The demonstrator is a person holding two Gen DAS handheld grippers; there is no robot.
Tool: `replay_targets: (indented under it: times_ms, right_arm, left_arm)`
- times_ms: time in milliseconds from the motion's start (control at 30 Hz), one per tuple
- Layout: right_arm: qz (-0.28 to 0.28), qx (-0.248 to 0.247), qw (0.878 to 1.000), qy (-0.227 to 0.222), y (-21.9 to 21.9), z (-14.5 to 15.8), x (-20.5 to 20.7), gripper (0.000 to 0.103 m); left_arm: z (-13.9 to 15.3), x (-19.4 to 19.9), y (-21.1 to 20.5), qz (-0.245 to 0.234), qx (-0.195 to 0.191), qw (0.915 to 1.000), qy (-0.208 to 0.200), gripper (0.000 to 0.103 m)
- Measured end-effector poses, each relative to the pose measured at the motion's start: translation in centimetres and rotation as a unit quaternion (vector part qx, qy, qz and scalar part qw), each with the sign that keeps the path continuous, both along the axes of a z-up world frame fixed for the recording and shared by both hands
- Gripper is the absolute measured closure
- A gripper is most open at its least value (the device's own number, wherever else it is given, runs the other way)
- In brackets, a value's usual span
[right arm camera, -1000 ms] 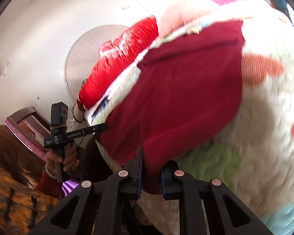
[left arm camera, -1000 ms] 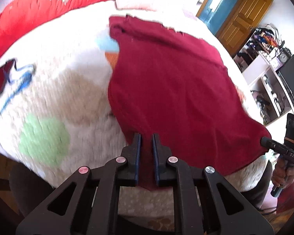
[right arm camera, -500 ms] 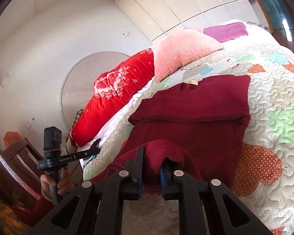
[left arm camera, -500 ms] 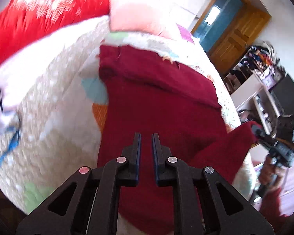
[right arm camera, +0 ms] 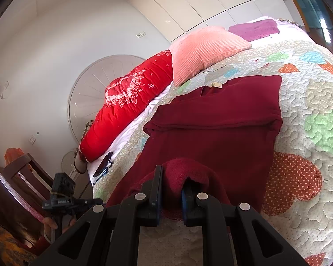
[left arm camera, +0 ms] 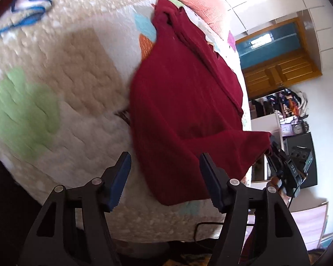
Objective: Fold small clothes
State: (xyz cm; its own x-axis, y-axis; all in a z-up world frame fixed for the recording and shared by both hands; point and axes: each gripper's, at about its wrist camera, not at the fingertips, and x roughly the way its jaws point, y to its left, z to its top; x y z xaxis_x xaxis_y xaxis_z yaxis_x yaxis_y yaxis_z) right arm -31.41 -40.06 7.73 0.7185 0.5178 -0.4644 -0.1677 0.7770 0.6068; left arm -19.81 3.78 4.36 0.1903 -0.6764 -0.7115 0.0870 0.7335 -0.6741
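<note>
A dark red garment [left arm camera: 184,102] lies on the patchwork quilt [left arm camera: 55,71], its far part folded over. My left gripper [left arm camera: 164,166] is open and empty, its fingers on either side of the garment's near left edge. My right gripper [right arm camera: 171,181] is shut on the garment's near right corner [right arm camera: 179,173] and holds it lifted above the quilt [right arm camera: 310,102]. The right gripper also shows in the left wrist view [left arm camera: 277,153], pulling that corner taut. The left gripper also shows in the right wrist view [right arm camera: 64,201], low at the left.
A pink pillow [right arm camera: 206,48], a red cushion [right arm camera: 131,102] and a purple cloth [right arm camera: 255,30] lie at the head of the bed. A wooden chair [right arm camera: 22,177] stands at the left. A wooden door [left arm camera: 282,68] and cluttered shelves [left arm camera: 284,110] are at the right.
My left gripper has opened and let go of the garment's near left corner, which has dropped onto the quilt. My right gripper still holds its corner raised.
</note>
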Motion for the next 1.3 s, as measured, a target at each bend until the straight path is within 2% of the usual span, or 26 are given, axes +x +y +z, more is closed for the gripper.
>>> replay_targets:
  times_ms: [100, 200, 233, 267, 300, 333, 433, 533, 633, 700, 767, 867, 933, 967, 1000, 1033, 1067, 1100, 1167, 1200, 1233, 1300]
  right_arm:
    - [-0.004, 0.004, 1.0, 0.002, 0.0, -0.1, -0.1, 0.09]
    - [-0.006, 0.005, 1.0, 0.004, -0.2, -0.1, -0.1, 0.09]
    - [-0.006, 0.005, 1.0, 0.004, -0.2, -0.2, -0.2, 0.09]
    - [-0.007, 0.005, 1.0, 0.005, -0.3, -0.2, -0.2, 0.09]
    - [-0.008, 0.005, 1.0, 0.006, -0.4, -0.2, -0.2, 0.09]
    - [-0.009, 0.006, 1.0, 0.005, -0.4, 0.0, -0.2, 0.09]
    - [-0.011, 0.006, 1.0, -0.004, -0.8, 0.8, 0.1, 0.091]
    - [-0.013, 0.014, 1.0, -0.015, -1.4, 1.7, 1.0, 0.091]
    - [-0.031, 0.017, 0.999, -0.029, -2.4, 2.7, 3.0, 0.091]
    - [-0.055, 0.02, 0.998, -0.036, -3.7, 3.5, 5.0, 0.091]
    - [-0.083, 0.016, 0.996, -0.037, -4.7, 4.2, 7.2, 0.091]
    - [-0.125, 0.004, 0.992, -0.023, -6.7, 4.2, 11.6, 0.091]
    - [-0.154, 0.005, 0.988, 0.012, -8.3, 2.7, 15.1, 0.089]
    - [-0.169, 0.002, 0.985, 0.032, -8.9, 1.7, 16.8, 0.082]
    - [-0.179, -0.011, 0.982, 0.055, -9.4, 0.7, 18.4, 0.061]
    - [-0.19, -0.024, 0.979, 0.07, -10.1, -0.1, 19.2, 0.051]
    - [-0.213, -0.041, 0.973, 0.076, -10.6, -0.3, 19.5, 0.046]
    - [-0.225, -0.042, 0.971, 0.067, -11.0, -0.1, 19.2, 0.046]
    - [-0.221, -0.024, 0.974, 0.042, -11.6, 0.6, 18.2, 0.045]
    - [-0.221, -0.025, 0.974, 0.034, -11.9, 0.9, 17.7, 0.045]
    - [-0.222, -0.035, 0.974, 0.03, -11.8, 1.2, 17.3, 0.045]
    - [-0.218, -0.076, 0.972, 0.033, -11.4, 1.4, 17.2, 0.045]
  left_arm:
    - [-1.8, -0.3, -1.4, -0.008, -0.025, 0.9991, 0.034, 0.039]
    - [-1.8, -0.7, -2.6, -0.014, -0.015, 0.9997, 0.014, 0.04]
    - [-1.3, -0.7, -3.1, -0.028, -0.001, 0.9996, 0.001, 0.046]
    - [-0.9, -0.7, -3.5, -0.036, 0.008, 0.9993, -0.009, 0.071]
    - [-0.4, -0.7, -3.9, -0.047, 0.017, 0.9986, -0.019, 0.084]
    - [0.3, -0.7, -4.0, -0.051, 0.019, 0.9981, -0.028, 0.09]
    - [3.1, 0.0, -3.9, -0.059, 0.017, 0.996, -0.066, 0.091]
    - [5.9, 2.4, -3.6, -0.046, 0.001, 0.9939, -0.101, 0.092]
    - [9.0, 6.7, -4.3, -0.036, -0.013, 0.9894, -0.14, 0.093]
    - [10.6, 9.9, -5.7, -0.034, -0.005, 0.9845, -0.172, 0.094]
    - [11.7, 14.2, -7.8, -0.034, -0.003, 0.9817, -0.187, 0.094]
    - [10.9, 19.7, -10.6, -0.022, 0.024, 0.9797, -0.198, 0.094]
    - [9.0, 23.7, -12.4, -0.018, 0.017, 0.9857, -0.167, 0.094]
    - [7.7, 25.6, -12.7, -0.005, 0.018, 0.9896, -0.143, 0.095]
    - [6.9, 26.6, -12.7, 0.006, 0.015, 0.9922, -0.124, 0.094]
    - [6.3, 27.6, -12.5, 0.016, 0.008, 0.994, -0.108, 0.093]
    - [6.2, 28.3, -12.2, 0.026, 0.005, 0.9938, -0.108, 0.092]
    - [6.5, 28.6, -11.7, 0.032, 0.015, 0.9923, -0.119, 0.087]
    - [7.2, 29.0, -11.5, 0.031, 0.039, 0.9891, -0.139, 0.045]
    - [7.5, 28.8, -11.1, 0.035, 0.037, 0.9873, -0.151, 0.039]
    - [7.8, 28.6, -10.7, 0.035, 0.032, 0.9852, -0.165, 0.038]
    - [7.6, 28.5, -11.0, 0.019, 0.048, 0.9835, -0.173, 0.037]
